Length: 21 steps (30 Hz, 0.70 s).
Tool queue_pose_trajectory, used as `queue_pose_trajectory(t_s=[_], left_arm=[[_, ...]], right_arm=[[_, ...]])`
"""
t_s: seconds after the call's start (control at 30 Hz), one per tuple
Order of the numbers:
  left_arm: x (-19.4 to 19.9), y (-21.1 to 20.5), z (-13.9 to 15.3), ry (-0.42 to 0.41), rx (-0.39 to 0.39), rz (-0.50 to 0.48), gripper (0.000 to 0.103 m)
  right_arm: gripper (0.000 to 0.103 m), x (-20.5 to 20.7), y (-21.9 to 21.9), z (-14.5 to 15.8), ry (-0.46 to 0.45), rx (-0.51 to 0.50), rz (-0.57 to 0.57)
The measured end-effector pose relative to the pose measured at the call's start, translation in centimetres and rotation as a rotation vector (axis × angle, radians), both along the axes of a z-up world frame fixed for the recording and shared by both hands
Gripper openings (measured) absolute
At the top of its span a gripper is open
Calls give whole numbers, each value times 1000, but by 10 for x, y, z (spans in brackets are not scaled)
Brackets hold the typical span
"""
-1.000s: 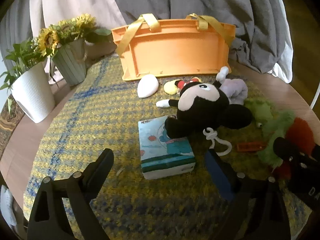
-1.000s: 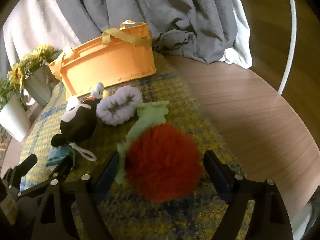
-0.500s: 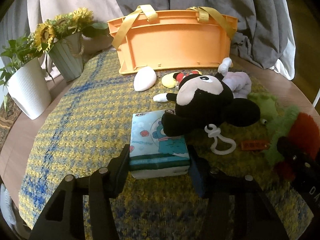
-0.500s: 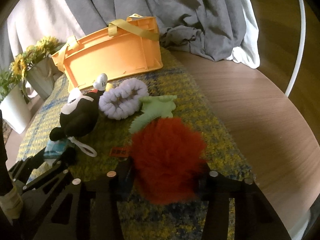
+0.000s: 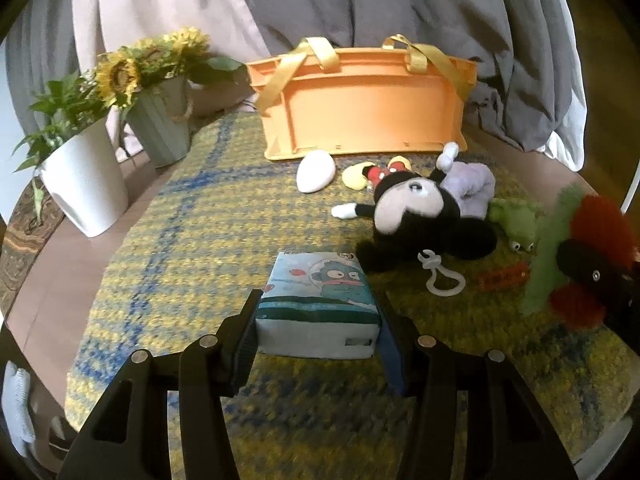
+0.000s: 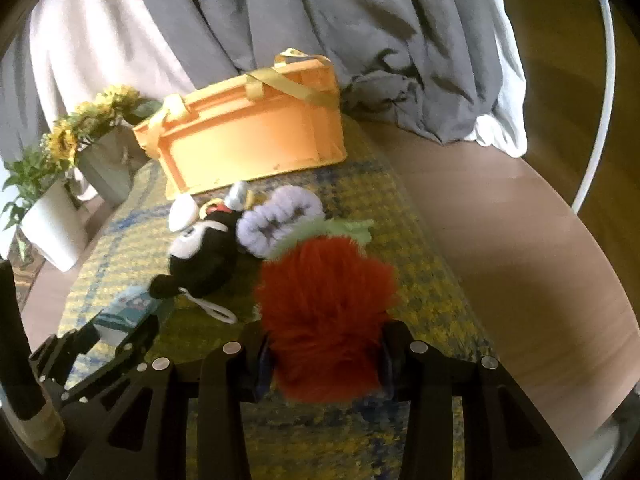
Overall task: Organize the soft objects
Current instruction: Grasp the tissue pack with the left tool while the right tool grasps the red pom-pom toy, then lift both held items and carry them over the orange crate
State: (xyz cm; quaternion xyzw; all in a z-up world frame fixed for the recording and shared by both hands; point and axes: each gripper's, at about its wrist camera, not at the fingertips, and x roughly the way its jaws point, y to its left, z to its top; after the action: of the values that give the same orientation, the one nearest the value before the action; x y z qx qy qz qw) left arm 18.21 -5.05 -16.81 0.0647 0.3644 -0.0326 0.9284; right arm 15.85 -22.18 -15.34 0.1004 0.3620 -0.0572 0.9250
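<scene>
A soft tissue pack printed with a blue cartoon sits between the pads of my left gripper, which is shut on its sides. My right gripper has a fluffy red plush with green fringe between its jaws. They are still closing, and the pads press into the fur. On the yellow-blue mat lie a black mouse plush, a lilac fuzzy ring, a green frog plush and a white egg-shaped piece. An orange basket with yellow straps stands at the back.
A white pot with a plant and a green pot of sunflowers stand at the back left. Grey curtains hang behind the basket. Bare wooden tabletop runs along the right of the mat. A white clip ring trails from the mouse plush.
Both grippers went from wide open to closed, the left onto the tissue pack and the right onto the red plush. Both have since risen slightly with them.
</scene>
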Motion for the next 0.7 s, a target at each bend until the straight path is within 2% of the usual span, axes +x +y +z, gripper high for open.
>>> queue_pose_trajectory(t_s=[0.23, 0.47, 0.7], left_arm=[[-12, 8, 25, -50, -15, 21, 52], [-15, 17, 54, -95, -90, 51, 52], [-13, 22, 77, -149, -115, 38, 52]], right_arm=[[42, -4, 5, 22, -41, 11, 41], [42, -6, 8, 41, -91, 24, 66], [42, -6, 11, 56, -125, 34, 59]])
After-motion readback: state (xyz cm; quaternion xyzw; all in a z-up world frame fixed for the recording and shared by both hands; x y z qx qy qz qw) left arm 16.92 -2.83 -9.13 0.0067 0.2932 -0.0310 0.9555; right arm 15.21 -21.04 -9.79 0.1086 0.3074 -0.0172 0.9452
